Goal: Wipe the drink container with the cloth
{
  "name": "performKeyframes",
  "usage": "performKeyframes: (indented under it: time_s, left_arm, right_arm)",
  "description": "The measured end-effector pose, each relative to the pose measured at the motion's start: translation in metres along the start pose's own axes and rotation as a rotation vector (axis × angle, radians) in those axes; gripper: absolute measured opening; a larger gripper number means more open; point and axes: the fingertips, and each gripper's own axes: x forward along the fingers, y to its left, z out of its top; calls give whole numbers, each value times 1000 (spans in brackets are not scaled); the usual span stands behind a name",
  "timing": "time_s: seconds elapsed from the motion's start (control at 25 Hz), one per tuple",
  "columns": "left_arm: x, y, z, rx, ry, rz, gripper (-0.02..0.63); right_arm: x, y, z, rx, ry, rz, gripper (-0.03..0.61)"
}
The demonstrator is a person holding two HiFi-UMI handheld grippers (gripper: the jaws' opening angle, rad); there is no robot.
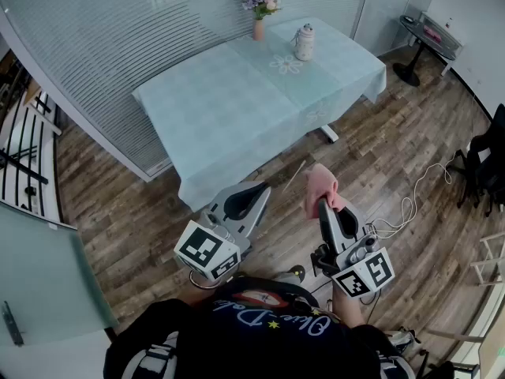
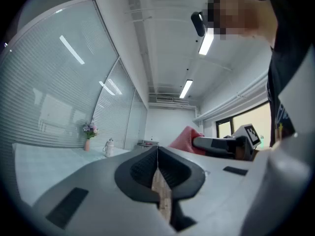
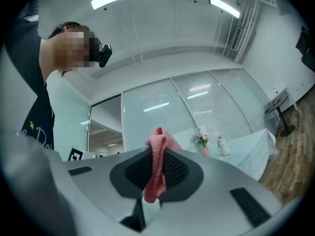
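In the head view, the left gripper (image 1: 246, 201) and the right gripper (image 1: 325, 212) are held low over a wooden floor (image 1: 110, 212), short of a counter (image 1: 221, 109) draped in a pale blue-green cover. The drink container (image 1: 304, 43), a whitish capped bottle, is seen upright near the counter's far end, near a small vase of flowers (image 1: 259, 14) and well apart from both grippers. A pink cloth (image 1: 319, 184) is bunched at the tip of the right gripper, and a white cable (image 1: 422, 181) is seen lying on the floor to the right. The left gripper view settles what the head view leaves unclear: the left jaws are pressed together with nothing held, and only a sliver of floor is glimpsed through the slit below the pads. There the container (image 2: 109, 147) and vase (image 2: 88, 134) are seen small and far off at the left. The right gripper (image 2: 197, 142) is seen side-on at the right, with the cloth (image 2: 184, 137) at its tip. In the right gripper view the cloth (image 3: 157, 166) is shown clamped between the right jaws, with a knitted fold rising above the tips and a strip hanging down between the pads. The container (image 3: 222, 145) is seen beyond on the counter (image 3: 248, 149), just right of the vase (image 3: 202, 142).
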Motion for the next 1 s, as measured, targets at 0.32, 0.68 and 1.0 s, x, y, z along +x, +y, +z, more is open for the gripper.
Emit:
performKeyframes:
  time_s: [0.32,0.68,1.0]
  left_arm:
    - [8,-7,-4,9,19,9,6]
    - [39,-19,-9,13,36,16,5]
    - [63,-35,-18,19,58,34,6]
  right_arm:
    - [-8,-10,5,26,-27,5,26]
    - [-18,-41,13,34,-24,-1,26]
    - [-31,-67,16,15,2,12,26]
